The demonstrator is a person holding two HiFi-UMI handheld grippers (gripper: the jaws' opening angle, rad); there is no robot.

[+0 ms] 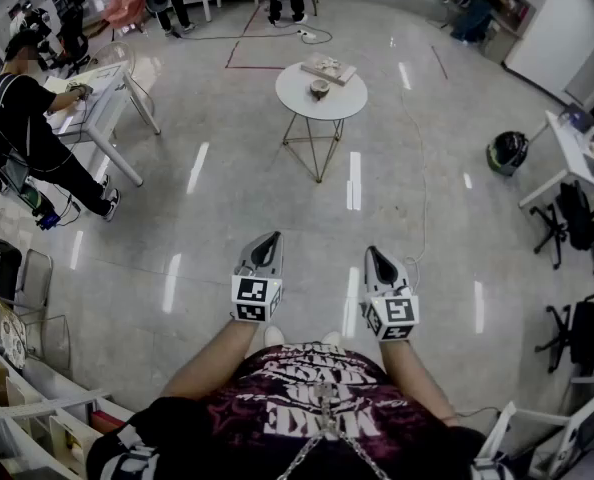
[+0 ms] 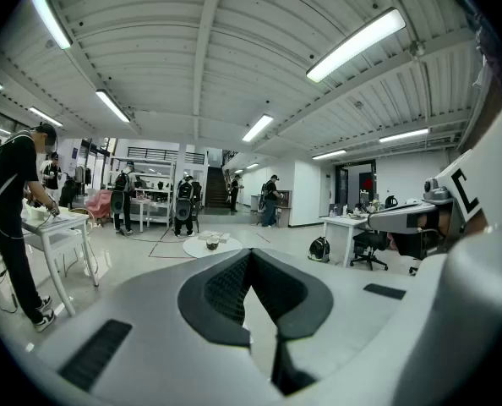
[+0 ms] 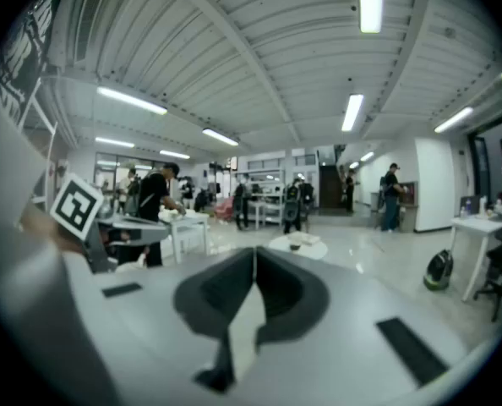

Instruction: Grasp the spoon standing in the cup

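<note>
The round white counter [image 1: 295,100] stands on the floor, well ahead of both claws. The left claw [image 1: 268,240] and right claw [image 1: 375,255] are clenched on nothing. The cup [image 1: 319,89] sits at the counter's centre (spoon too small to resolve).

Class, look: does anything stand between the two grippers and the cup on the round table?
Nothing visible does. Only open floor lies between the left gripper, the right gripper and the round table bearing the cup.
</note>
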